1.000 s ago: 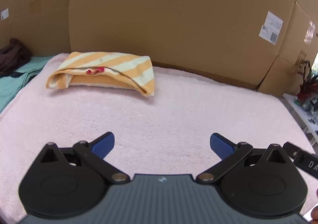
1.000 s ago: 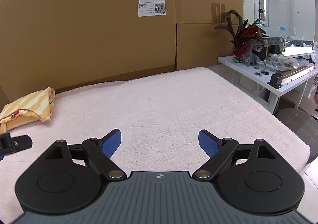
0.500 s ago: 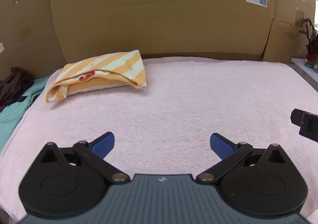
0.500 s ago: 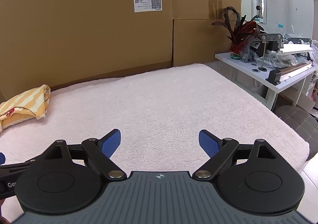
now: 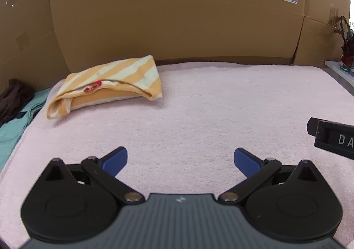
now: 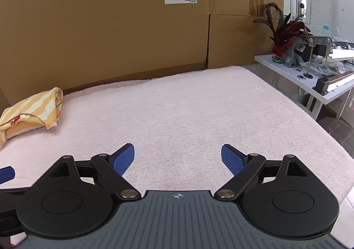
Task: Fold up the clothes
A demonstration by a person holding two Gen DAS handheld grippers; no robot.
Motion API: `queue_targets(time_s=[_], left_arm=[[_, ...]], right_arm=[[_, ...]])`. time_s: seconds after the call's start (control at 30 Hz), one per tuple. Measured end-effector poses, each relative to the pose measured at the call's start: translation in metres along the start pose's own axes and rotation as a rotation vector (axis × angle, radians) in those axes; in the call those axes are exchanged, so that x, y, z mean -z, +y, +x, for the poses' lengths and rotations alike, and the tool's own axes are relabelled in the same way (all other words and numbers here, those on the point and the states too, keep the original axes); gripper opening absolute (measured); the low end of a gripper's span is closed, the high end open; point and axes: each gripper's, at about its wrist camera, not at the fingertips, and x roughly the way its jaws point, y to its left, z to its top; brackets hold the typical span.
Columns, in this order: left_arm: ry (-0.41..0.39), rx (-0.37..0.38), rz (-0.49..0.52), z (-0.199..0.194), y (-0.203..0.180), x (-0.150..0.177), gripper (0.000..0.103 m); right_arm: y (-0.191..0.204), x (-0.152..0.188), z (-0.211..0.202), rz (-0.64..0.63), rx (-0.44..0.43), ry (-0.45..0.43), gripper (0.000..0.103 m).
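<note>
Clothes first: you have one folded yellow-and-white striped garment (image 5: 106,85) lying at the far left of the pink towel-covered surface (image 5: 199,116), close to the cardboard wall (image 5: 172,10), plus one teal garment (image 5: 13,125) and one dark brown garment (image 5: 13,98) off the left edge. Your two grippers both hover over bare towel, well apart from the striped piece: the left gripper (image 5: 180,159) has its blue pads spread wide with nothing between them, and the right gripper (image 6: 178,157) is just as wide and empty. To your right stands one white side table (image 6: 309,85) with one red-leaved plant (image 6: 285,34).
</note>
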Motion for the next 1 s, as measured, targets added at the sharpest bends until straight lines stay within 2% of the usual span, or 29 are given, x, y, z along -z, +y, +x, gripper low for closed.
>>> queue_targets(time_s=[0.33,1.0], left_arm=[[0.02,-0.04,-0.061,0.007,0.027,0.004,0.102],[0.029,-0.061,-0.124,0.007,0.043,0.005,0.102]], right_arm=[[0.026,0.001,0.005,-0.041,-0.039,0.026,0.088],[0.049,0.002,0.001,-0.083,-0.05,0.018,0.088]])
